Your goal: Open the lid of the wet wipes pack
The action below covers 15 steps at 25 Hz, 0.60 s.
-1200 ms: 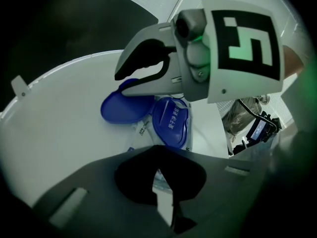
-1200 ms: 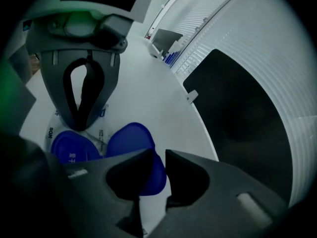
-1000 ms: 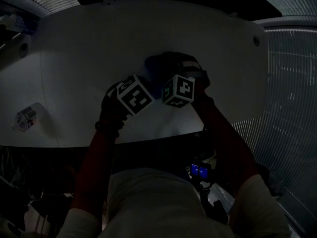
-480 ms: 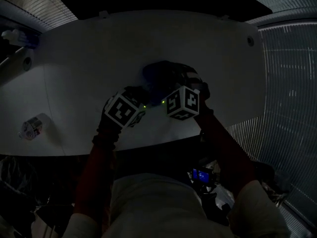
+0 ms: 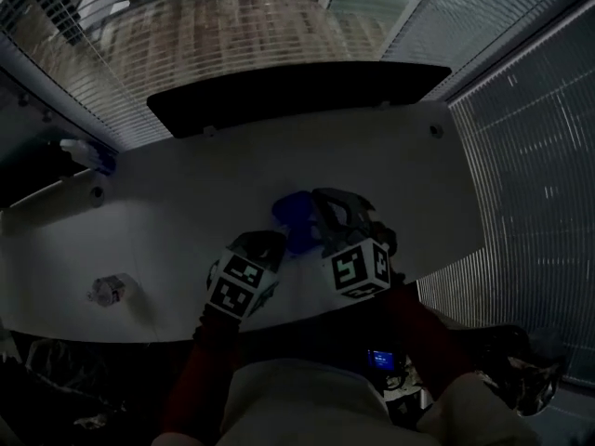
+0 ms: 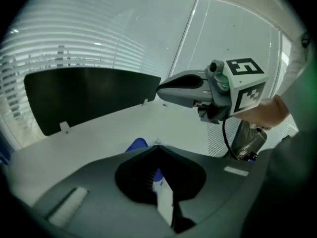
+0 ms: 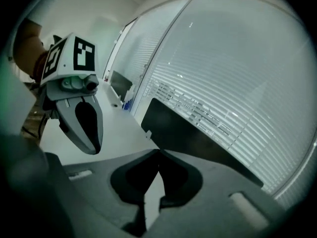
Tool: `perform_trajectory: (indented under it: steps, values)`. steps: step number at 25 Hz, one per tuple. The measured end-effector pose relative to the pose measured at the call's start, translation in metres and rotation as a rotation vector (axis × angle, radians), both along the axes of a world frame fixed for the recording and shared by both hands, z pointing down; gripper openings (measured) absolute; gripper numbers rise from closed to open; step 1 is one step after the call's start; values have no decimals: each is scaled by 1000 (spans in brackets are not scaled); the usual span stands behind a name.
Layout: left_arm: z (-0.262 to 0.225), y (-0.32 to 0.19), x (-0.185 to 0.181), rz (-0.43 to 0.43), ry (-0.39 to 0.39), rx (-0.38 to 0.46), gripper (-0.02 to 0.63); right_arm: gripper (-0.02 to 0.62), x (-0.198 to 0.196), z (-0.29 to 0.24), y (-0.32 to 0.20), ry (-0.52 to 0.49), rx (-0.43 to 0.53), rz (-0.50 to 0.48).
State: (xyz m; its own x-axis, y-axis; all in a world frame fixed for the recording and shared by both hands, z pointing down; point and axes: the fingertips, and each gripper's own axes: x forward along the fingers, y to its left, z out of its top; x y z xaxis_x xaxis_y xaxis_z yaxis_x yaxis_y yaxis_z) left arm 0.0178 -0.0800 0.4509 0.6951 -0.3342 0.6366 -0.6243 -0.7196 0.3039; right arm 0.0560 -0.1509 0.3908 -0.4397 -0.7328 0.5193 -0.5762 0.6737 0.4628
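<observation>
On the white counter, a blue wet wipes pack lies near the left claw and the right claw. Both are pressed together.

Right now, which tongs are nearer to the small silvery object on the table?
Left. The left tongs are right of the small silvery object; the right tongs are beyond them.
</observation>
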Motion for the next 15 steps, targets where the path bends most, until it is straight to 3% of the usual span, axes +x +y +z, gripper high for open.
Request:
perform_trajectory:
  steps: [9,15]
  values:
    - [-139,-4,-1,-62,92,233,0,2,0,-134,23,-153,145,41]
    - [-209,10,-11,-77,144,341,0,2,-23,-199,49,-269,169,24]
